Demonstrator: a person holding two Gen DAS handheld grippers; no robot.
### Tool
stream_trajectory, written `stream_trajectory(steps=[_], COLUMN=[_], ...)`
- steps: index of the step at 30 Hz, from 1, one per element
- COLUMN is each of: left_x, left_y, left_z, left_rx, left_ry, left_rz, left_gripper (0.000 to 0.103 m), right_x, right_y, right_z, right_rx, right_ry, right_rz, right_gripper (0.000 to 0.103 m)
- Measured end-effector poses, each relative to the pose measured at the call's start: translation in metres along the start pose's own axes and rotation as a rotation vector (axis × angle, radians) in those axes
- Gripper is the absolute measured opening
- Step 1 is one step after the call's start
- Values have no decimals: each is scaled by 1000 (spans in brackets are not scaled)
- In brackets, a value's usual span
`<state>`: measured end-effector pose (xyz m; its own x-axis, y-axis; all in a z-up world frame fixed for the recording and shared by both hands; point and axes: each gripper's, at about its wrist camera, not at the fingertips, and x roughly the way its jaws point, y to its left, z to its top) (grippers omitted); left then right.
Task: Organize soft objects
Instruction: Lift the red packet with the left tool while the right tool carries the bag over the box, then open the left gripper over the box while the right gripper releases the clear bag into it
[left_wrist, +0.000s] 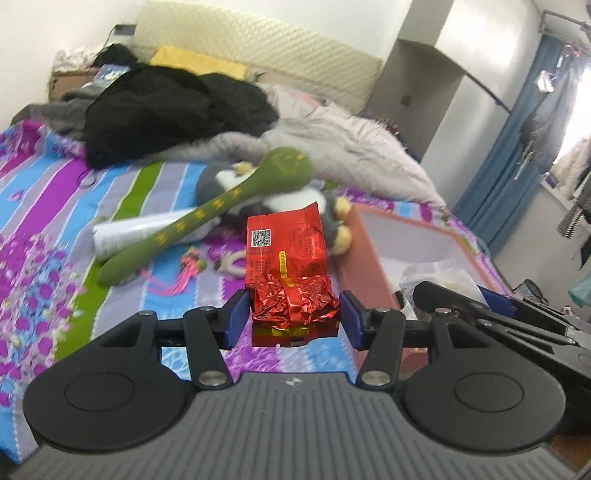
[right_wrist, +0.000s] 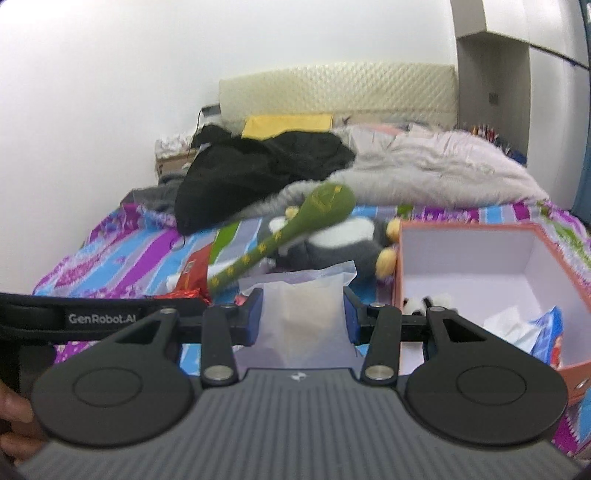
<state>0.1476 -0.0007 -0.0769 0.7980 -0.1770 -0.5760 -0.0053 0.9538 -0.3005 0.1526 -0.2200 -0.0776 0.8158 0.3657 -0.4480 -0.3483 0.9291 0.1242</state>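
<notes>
Above the bed's striped cover, the left hand-held gripper (left_wrist: 293, 319) clamps a red foil packet (left_wrist: 290, 266), and the right hand-held gripper (right_wrist: 301, 315) clamps a white pouch (right_wrist: 301, 310). Carry both level to the open box (right_wrist: 480, 266) near the bed's right edge. Clear its rim first. Release one item at a time onto bare floor area.
</notes>
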Motion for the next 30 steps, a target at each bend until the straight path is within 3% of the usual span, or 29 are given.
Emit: stream_trajectory(steps=[9, 16, 23, 30], left_x=[-1, 19, 73, 145], left_y=[-46, -88, -125, -145], left_z=[19, 26, 41, 43], left_rx=[58, 97, 138, 191], left_ry=[-31, 3, 91, 221], left_rz=[-93, -179, -230, -226], left_gripper=[59, 59, 59, 59], right_x=[-28, -44, -32, 6], right_y=[-31, -63, -111, -164], right_z=[12, 15, 22, 19], right_rx=[32, 93, 154, 231], right_ry=[-70, -98, -65, 46], right_rz=[-74, -145, -208, -234], right_gripper=[47, 47, 47, 47])
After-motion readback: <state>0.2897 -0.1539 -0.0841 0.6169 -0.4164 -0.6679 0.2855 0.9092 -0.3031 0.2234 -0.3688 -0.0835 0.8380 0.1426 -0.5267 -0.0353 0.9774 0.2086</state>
